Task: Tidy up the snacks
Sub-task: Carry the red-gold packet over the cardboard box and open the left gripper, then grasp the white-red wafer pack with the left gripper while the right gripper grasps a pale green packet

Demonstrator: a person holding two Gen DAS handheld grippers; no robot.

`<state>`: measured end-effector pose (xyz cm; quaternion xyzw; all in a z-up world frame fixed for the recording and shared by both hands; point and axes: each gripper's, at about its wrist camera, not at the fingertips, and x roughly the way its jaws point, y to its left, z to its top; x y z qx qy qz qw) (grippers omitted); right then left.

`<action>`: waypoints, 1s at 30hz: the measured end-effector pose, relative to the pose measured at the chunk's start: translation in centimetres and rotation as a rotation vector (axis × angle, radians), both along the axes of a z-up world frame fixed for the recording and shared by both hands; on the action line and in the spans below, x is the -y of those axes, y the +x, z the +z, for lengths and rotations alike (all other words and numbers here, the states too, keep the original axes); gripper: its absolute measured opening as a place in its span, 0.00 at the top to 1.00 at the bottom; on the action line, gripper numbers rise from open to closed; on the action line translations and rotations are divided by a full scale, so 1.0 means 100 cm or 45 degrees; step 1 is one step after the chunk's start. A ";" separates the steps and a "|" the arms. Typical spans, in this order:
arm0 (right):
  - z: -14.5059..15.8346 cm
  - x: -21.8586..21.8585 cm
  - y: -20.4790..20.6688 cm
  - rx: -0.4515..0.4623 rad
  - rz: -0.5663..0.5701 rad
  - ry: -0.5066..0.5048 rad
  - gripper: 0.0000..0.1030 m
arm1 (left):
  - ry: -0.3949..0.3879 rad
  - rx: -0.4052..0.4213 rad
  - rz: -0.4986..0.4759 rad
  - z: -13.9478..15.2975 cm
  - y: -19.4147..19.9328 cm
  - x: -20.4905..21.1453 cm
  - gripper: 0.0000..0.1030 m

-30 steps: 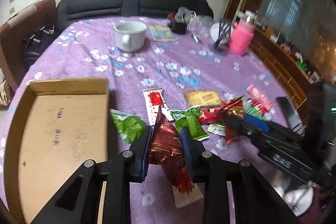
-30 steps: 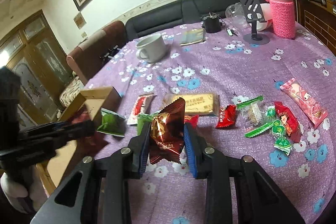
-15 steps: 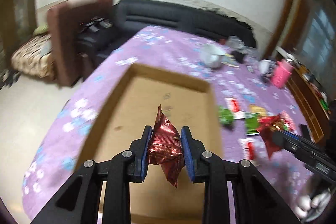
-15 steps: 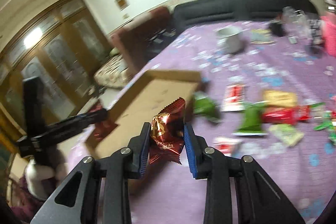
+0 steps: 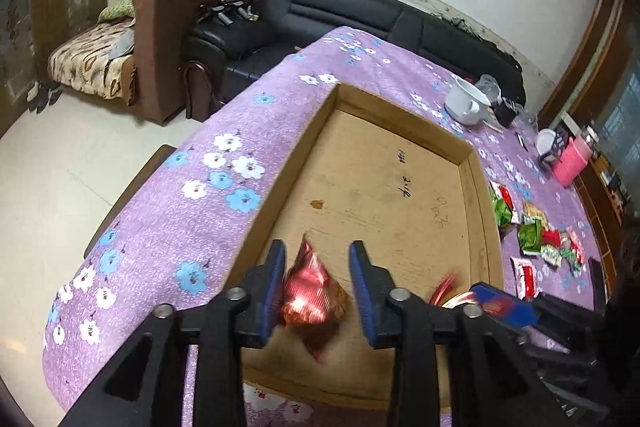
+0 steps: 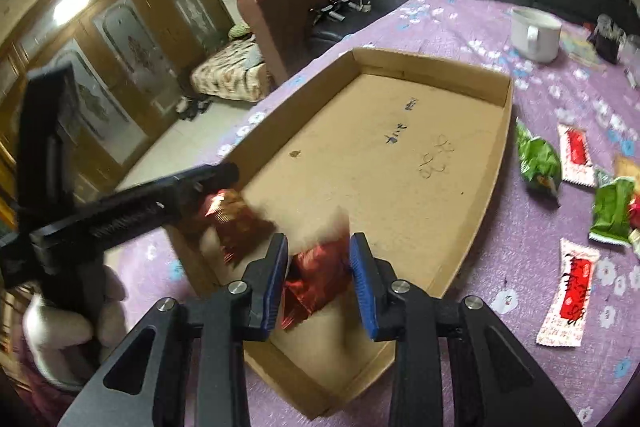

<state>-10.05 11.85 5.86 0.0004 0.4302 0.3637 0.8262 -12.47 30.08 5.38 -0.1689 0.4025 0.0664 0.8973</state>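
Note:
A shallow cardboard box lies on the purple flowered tablecloth. My left gripper is open over the box's near end, and a red foil snack packet is loose between its jaws, blurred. My right gripper is open too, with another red foil packet blurred between its jaws above the box floor. The left gripper's packet also shows in the right wrist view. Several green, red and white snack packets lie on the cloth right of the box.
A white mug, a pink bottle and small items stand at the table's far end. A black sofa and a brown armchair stand beyond the table. The table edge drops to the floor at left.
Both grippers carried their red packets from the snack pile to above the box. Both have now opened, and the packets are slipping free.

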 end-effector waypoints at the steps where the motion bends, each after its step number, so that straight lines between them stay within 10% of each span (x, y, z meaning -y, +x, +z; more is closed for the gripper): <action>1: 0.001 -0.001 -0.003 0.024 0.006 -0.014 0.68 | -0.010 0.010 0.008 0.001 -0.003 -0.003 0.54; 13: 0.039 0.100 -0.008 0.167 -0.216 0.080 0.54 | -0.071 0.151 -0.029 0.037 -0.021 0.018 0.35; 23: 0.009 0.253 0.035 0.124 -0.620 -0.108 0.53 | -0.072 0.150 -0.411 0.056 -0.013 0.118 0.24; 30: -0.012 0.252 0.071 0.085 -0.580 -0.124 0.53 | -0.004 0.013 -0.617 0.027 0.013 0.202 0.24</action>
